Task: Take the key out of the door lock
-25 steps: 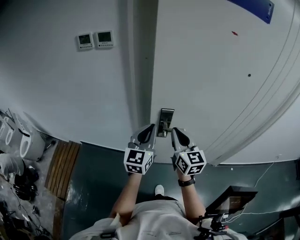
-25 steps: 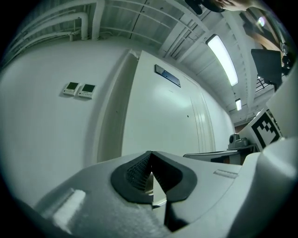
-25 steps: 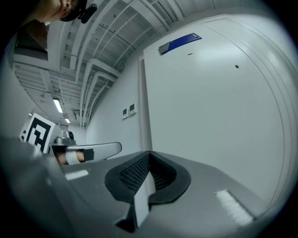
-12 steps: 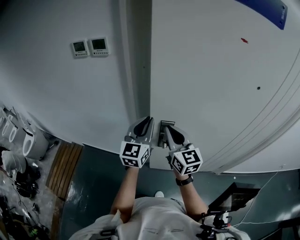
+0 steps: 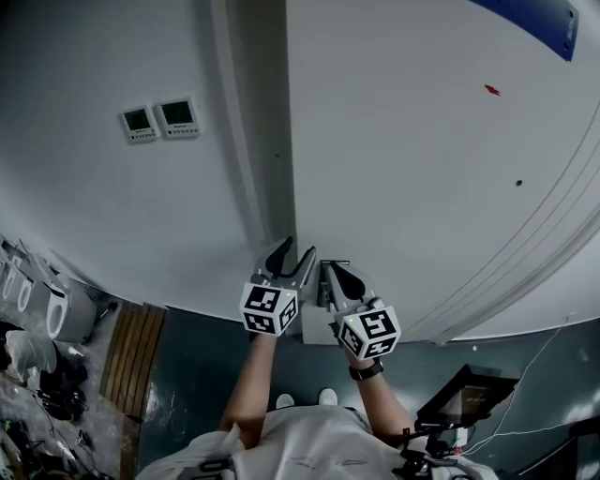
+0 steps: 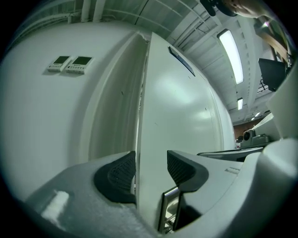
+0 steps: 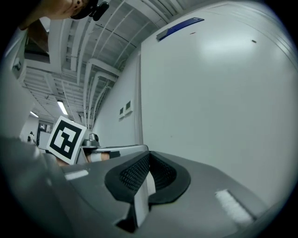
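The white door [image 5: 422, 169] stands ajar, its edge next to the frame. A metal lock plate [image 5: 324, 281] sits low on that edge, also in the left gripper view [image 6: 168, 211]. I cannot make out a key in any view. My left gripper [image 5: 292, 255] has just been opening; its jaws [image 6: 151, 169] stand open to either side of the door edge, above the plate, with the pads not pressing on it. My right gripper [image 5: 336, 272] is at the lock plate and covers part of it. Its pads [image 7: 148, 174] are shut together, and no held thing is clear.
Two small wall controllers [image 5: 157, 119] hang on the wall left of the frame. A blue sign [image 5: 534, 19] is high on the door. Wooden slats [image 5: 131, 361] and white fixtures [image 5: 56, 305] lie on the floor at left. The person's feet are below the door.
Both grippers have moved in toward the door, closing on the lock plate. The left jaws, shut before, now stand apart. The right jaws stay shut.
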Demonstrator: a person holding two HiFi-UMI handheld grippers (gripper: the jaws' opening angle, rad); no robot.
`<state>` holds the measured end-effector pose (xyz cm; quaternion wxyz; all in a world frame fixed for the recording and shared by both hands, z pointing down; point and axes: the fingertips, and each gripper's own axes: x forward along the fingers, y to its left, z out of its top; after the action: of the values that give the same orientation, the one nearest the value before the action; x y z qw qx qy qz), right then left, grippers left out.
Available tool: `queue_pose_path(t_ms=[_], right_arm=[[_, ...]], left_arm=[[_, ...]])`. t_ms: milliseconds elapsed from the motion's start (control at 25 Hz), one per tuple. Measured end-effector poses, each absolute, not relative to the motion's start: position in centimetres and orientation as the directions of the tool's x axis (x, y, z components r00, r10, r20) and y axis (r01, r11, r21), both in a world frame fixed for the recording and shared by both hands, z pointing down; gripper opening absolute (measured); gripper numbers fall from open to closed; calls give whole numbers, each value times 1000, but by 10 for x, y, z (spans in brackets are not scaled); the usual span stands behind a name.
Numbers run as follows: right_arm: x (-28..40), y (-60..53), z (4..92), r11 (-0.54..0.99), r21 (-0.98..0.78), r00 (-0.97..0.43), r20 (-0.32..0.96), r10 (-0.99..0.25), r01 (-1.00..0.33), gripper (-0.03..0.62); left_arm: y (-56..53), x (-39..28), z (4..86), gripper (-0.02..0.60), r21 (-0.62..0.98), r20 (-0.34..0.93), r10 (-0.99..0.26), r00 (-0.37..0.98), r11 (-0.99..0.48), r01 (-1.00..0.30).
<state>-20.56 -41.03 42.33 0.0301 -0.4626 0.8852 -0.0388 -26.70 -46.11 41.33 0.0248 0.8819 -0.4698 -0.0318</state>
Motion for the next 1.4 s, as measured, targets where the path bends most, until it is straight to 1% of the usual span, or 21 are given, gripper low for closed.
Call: queue_pose_path(t_ms=[160,400,600,680,720,920,1120,1400], right_arm=[[-197,-415,449,525,-146,-535,45,-843,-839,5],[-188,-413,465,480,-164,-496,78,-865,-862,6],[-177,-405,481,432,-173,-454,117,-883,-885,6],[-171,-402,486,413,-176,-437,134,-889,-894,5],[-169,-401,490,406,-179,-432,144,-890,-896,6],[-160,-392,514,378,-210,-418,202,-886,-902,5],[-149,-379,547,335,-277,-402,239,-884,-901,6],[-153,-367,590,312,-344,-420,310,-853,-886,6]], left_arm=[[-469,-265,419,218,66,-34,-819,573,-574,-816],[-479,-267,427,218,82,-34,-808,589,-589,-804],[-482,-261,434,216,113,-42,-771,636,-636,-763],[-482,-256,436,213,116,-49,-750,660,-661,-742],[-482,-254,437,198,120,-58,-741,669,-670,-732],[-483,-258,433,189,118,-107,-731,674,-683,-721],[-484,-255,431,183,111,-114,-727,677,-687,-718],[-484,-257,432,175,129,-118,-726,677,-687,-715]])
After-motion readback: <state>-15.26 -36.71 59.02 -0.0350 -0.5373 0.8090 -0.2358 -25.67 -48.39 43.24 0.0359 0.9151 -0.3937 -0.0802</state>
